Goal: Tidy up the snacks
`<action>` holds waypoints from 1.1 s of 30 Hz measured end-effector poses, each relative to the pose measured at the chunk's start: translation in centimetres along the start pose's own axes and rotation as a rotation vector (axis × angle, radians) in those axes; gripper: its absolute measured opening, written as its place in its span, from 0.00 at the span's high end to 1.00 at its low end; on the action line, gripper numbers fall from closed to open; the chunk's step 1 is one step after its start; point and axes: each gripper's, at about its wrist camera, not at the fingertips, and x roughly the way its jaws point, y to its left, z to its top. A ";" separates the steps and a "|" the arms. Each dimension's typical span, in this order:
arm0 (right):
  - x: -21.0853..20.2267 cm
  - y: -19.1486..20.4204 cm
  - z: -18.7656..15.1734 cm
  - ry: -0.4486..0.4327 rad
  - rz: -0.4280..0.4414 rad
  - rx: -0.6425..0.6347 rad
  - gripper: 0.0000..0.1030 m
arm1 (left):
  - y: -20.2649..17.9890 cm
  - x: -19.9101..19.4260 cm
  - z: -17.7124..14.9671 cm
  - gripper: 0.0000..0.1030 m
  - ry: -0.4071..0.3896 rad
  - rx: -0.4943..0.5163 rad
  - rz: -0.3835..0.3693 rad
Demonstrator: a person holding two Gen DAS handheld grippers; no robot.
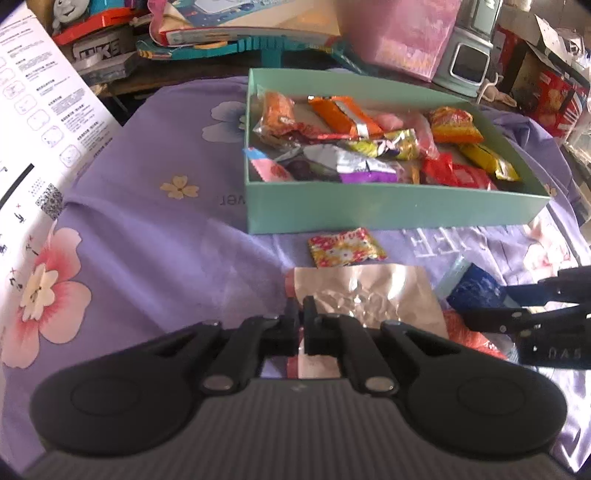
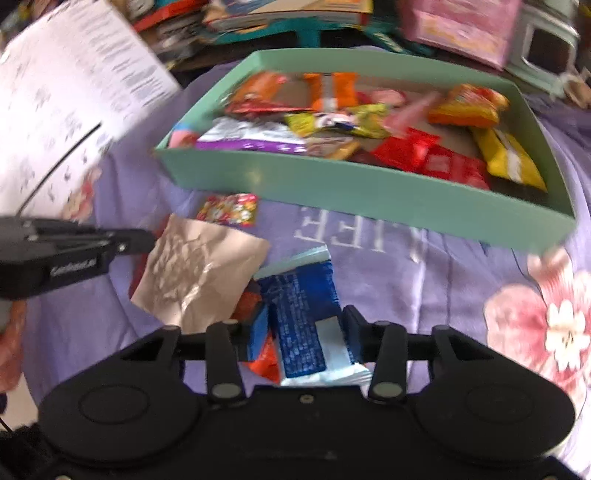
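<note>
cloth: purple floral bedsheet (image 1: pixel 155 236); left: white printed sheet (image 1: pixel 40 122); rear: pink box (image 1: pixel 410 33)

A lived-in home, likely a family room. A lilac floral cotton cloth (image 1: pixel 155 229) covers the surface across the middle of the frame, as a bedsheet or table cover would. Along the top edge lie children's things: a cartoon train toy box (image 1: pixel 74 14), picture books (image 1: pixel 236 22) and a pink gift bag (image 1: pixel 406 40). A mint-green cardboard box (image 1: pixel 369 206) at centre holds wrapped snacks.
</note>
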 end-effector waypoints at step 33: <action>-3.0 -4.2 -2.6 -0.067 0.047 0.177 0.62 | -9.0 -0.5 -2.8 0.21 0.101 0.260 -0.146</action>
